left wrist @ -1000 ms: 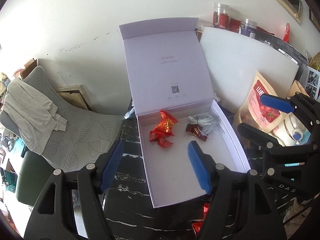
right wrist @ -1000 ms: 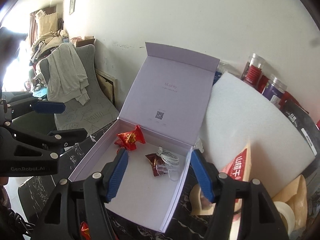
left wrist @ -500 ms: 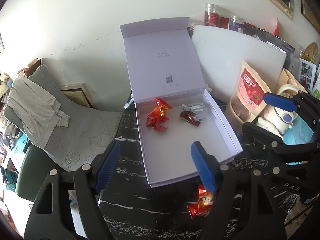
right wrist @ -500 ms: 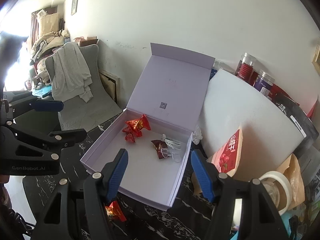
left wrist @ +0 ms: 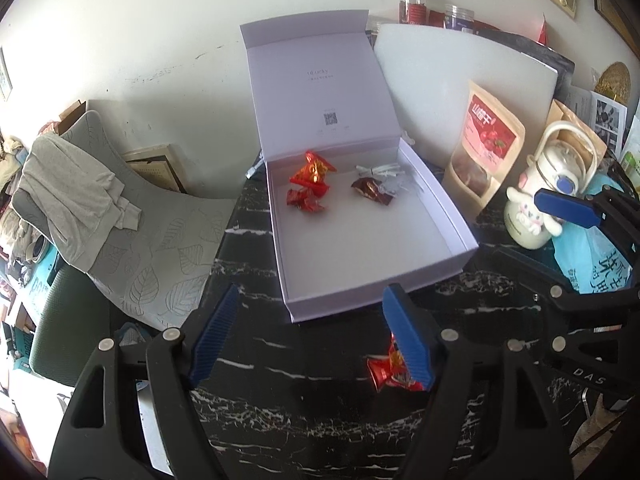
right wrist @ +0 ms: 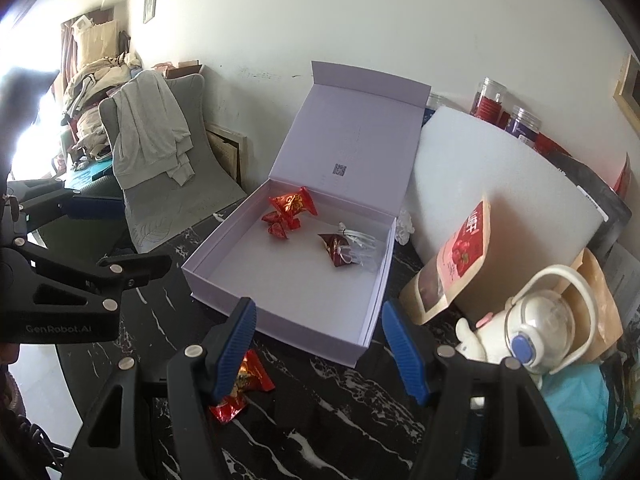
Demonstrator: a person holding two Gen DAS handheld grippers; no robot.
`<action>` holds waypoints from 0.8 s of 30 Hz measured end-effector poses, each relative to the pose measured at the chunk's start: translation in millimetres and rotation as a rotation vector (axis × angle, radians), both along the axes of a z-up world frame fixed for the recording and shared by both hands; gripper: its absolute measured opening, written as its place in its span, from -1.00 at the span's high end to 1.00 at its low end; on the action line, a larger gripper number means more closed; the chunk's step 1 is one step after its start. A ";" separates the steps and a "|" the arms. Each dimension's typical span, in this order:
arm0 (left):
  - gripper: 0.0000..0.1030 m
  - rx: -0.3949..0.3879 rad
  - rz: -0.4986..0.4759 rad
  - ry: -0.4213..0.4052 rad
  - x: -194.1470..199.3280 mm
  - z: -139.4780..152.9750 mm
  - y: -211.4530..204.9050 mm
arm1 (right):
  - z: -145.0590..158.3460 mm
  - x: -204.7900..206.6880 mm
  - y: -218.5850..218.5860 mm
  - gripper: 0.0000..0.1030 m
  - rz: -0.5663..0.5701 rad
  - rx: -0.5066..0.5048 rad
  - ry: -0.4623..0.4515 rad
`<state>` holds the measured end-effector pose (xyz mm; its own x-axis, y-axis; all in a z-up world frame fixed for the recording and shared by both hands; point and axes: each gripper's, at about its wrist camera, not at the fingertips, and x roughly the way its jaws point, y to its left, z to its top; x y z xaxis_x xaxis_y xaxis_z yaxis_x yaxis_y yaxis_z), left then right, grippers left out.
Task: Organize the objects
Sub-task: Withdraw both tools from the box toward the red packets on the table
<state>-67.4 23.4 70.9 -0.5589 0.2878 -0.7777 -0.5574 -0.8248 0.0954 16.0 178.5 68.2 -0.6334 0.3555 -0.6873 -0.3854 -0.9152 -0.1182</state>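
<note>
A white gift box [left wrist: 448, 216] [right wrist: 224, 248] lies on the black marble table with its lid propped up against the wall. Inside it are red candy wrappers [left wrist: 310, 184] [right wrist: 290, 208], a dark red wrapper [left wrist: 370, 190] [right wrist: 336, 250] and a coiled white cable [left wrist: 380, 170] [right wrist: 358, 238]. One red wrapped candy [left wrist: 384, 370] [right wrist: 244, 388] rests on the table in front of the box. My left gripper [left wrist: 310, 338] hovers open before the box, its right finger over that candy. My right gripper [right wrist: 320, 348] is open too, its left finger beside the same candy.
A red snack pouch [left wrist: 486, 148] [right wrist: 456, 256], a white rabbit-shaped bottle [left wrist: 548, 196] [right wrist: 532, 328] and a blue bag [left wrist: 596, 256] crowd the right. A white board [left wrist: 460, 80] leans on the wall, jars [left wrist: 412, 2] behind it. A grey chair with a garment [left wrist: 72, 192] stands left.
Both grippers have pulled back and up from the box, so it looks smaller and farther away. The loose red candy on the table has come into view.
</note>
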 end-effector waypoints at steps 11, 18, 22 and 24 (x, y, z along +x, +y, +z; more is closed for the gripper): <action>-0.43 -0.020 -0.020 -0.043 32.2 -24.6 -2.8 | -24.1 26.1 -18.6 -0.28 0.004 -0.019 -0.017; -0.43 -0.014 -0.034 -0.096 43.0 -46.7 -1.5 | -45.3 37.6 -21.1 -0.29 0.000 -0.047 -0.046; -0.43 -0.032 -0.033 -0.122 46.1 -63.6 0.5 | -62.1 42.4 -19.4 -0.29 -0.001 -0.078 -0.066; -0.43 -0.039 -0.035 -0.141 47.0 -72.8 1.3 | -69.2 43.1 -19.1 -0.29 0.005 -0.094 -0.074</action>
<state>-20.4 24.7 -1.8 -0.4335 0.2736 -0.8586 -0.5960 -0.8017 0.0455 59.1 159.4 -1.1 -0.5818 0.2837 -0.7623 -0.3739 -0.9256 -0.0591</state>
